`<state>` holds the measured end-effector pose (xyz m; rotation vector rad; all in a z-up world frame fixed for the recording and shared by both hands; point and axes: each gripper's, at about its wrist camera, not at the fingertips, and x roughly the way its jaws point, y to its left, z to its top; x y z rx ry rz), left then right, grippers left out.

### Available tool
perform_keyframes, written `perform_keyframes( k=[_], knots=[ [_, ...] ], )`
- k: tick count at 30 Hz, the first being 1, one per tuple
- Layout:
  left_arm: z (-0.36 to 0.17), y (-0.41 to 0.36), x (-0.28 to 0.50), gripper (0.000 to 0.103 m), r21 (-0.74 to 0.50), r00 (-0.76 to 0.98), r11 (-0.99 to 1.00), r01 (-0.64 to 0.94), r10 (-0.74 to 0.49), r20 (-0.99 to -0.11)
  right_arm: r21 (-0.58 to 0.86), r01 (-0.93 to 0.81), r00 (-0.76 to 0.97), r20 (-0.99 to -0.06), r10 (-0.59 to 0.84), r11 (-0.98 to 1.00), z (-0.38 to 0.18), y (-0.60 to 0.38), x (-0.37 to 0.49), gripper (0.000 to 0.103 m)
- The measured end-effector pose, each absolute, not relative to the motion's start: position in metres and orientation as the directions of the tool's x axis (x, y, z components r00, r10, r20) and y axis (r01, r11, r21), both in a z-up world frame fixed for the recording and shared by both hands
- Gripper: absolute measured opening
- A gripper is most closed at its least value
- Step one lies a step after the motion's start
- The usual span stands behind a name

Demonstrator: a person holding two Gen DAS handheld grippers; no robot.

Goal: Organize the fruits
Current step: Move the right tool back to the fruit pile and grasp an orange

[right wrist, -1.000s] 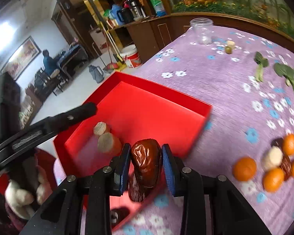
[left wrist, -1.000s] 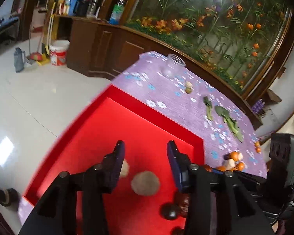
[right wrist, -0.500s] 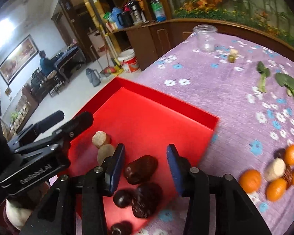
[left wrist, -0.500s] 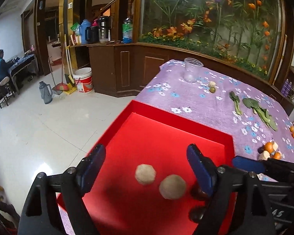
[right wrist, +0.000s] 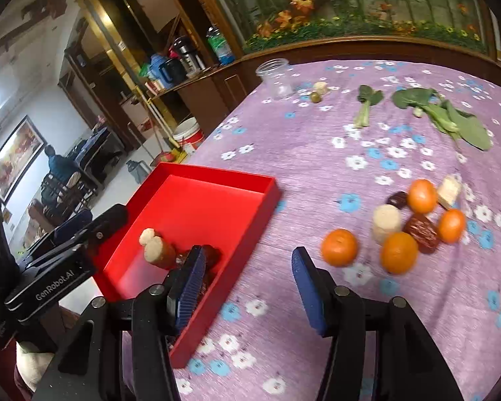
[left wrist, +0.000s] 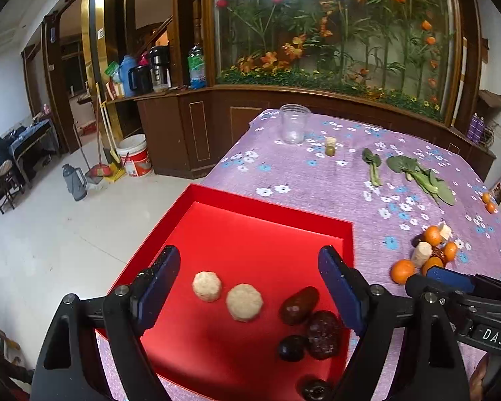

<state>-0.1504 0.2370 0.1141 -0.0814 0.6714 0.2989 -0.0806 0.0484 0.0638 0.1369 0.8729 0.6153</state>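
While both hang spread and empty, the left gripper reads "GenRobot.AI", the right gripper "DAS".

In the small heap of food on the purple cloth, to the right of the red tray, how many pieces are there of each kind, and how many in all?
oranges: 4
pale chunks: 2
dark dried fruits: 2
Total: 8
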Motion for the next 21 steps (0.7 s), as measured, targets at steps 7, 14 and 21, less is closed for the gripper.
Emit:
perform_keyframes(
  k=[7,14,21],
  knots=[
    [0.119,0.222,-0.153,0.084,0.042,0.744,0.961,-0.275,0.24,-0.623,0.381,-0.413,0.492,-0.671,0.555,0.827,0.059,0.024,-0.086,0.063],
    [0.121,0.22,-0.155,0.084,-0.004,0.742,0.968,-0.253,0.191,-0.643,0.38,-0.373,0.514,-0.675,0.529,0.847,0.05,-0.011,-0.094,0.063],
    [0.114,0.202,-0.146,0.084,-0.075,0.74,0.98,-0.182,0.086,-0.667,0.375,-0.271,0.549,-0.697,0.462,0.887,0.038,-0.063,-0.087,0.063]
  ],
)
